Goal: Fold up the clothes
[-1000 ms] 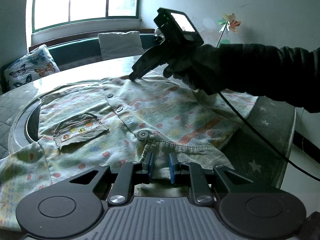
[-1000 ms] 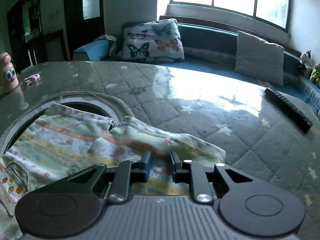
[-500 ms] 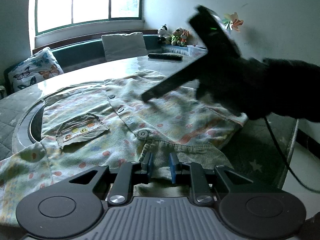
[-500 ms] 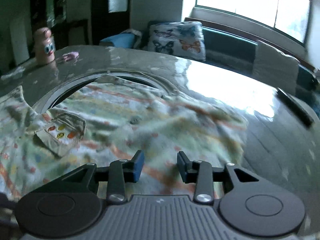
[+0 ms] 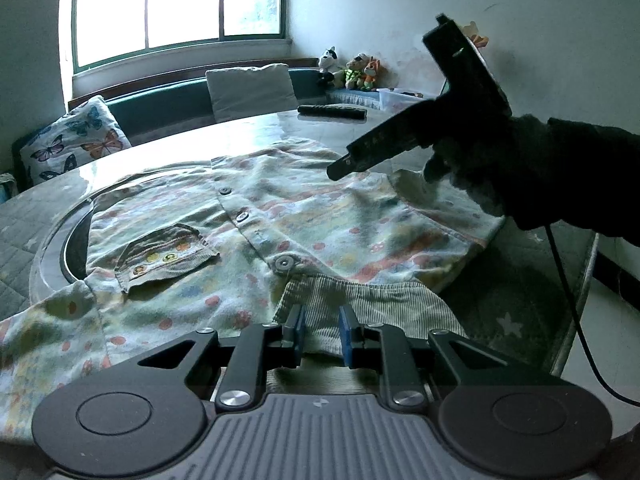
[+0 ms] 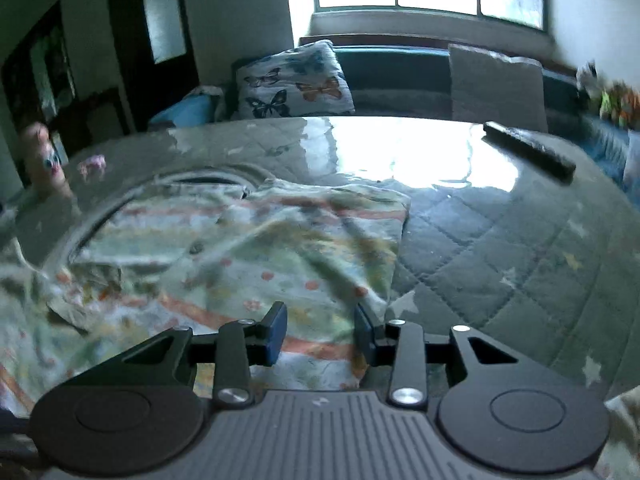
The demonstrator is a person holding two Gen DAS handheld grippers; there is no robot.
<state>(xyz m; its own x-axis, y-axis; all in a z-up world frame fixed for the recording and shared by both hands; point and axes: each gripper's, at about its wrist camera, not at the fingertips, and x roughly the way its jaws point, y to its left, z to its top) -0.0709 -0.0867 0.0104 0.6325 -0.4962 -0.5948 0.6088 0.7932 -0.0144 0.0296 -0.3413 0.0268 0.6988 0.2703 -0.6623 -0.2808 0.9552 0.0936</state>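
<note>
The patterned shirt (image 5: 304,216) lies spread across the middle of the quilted table (image 6: 500,248), its right sleeve now folded in over the body; a second ago the right gripper (image 6: 320,332) pinched that fabric, and it now hangs clear above the cloth, jaws apart and empty. The left gripper (image 5: 320,330) (lower centre of its frame) stays narrowed at the corduroy collar (image 5: 360,304), though whether it pinches I cannot tell; one side fold looks done, the other sleeve remains.
</note>
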